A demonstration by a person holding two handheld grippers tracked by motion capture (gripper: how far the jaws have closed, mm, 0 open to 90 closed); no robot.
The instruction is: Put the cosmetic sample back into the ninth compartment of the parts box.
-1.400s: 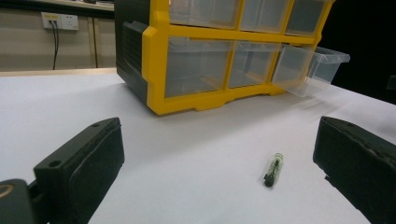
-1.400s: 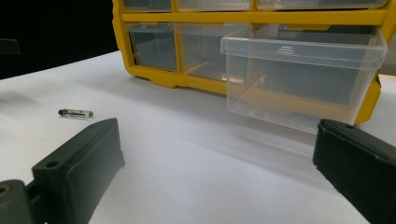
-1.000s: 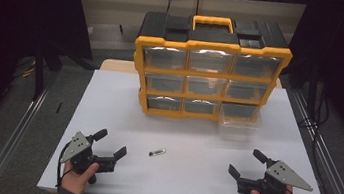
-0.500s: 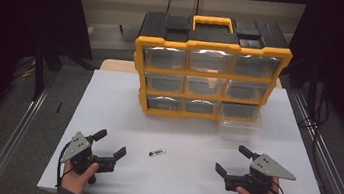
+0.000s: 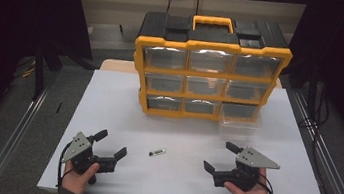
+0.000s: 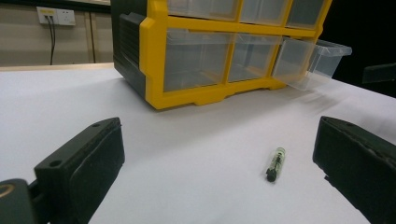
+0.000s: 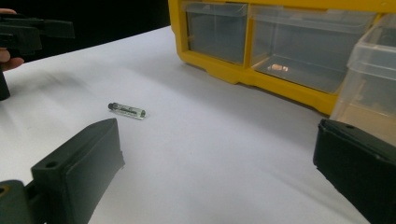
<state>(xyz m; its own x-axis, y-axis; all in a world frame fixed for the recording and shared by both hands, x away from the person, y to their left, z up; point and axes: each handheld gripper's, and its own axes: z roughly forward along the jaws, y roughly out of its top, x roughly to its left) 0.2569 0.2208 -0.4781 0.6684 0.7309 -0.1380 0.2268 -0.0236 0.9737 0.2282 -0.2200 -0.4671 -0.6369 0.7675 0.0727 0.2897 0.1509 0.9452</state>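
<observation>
I hold my left gripper low over the near left of the white table, jaws spread wide and empty. My right gripper sits at the near right, jaws also wide apart, gripping nothing. Between them, nearer my left, a small clear tube with a dark cap lies flat on the table. Behind stands the yellow drawer organizer; its bottom-right clear drawer is pulled out. I can read no writing anywhere.

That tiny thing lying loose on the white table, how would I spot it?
Start at the yellow drawer cabinet, then come forward across the white table. Between the two open grippers lies a small clear tube with a black tip, the only loose item there.
</observation>
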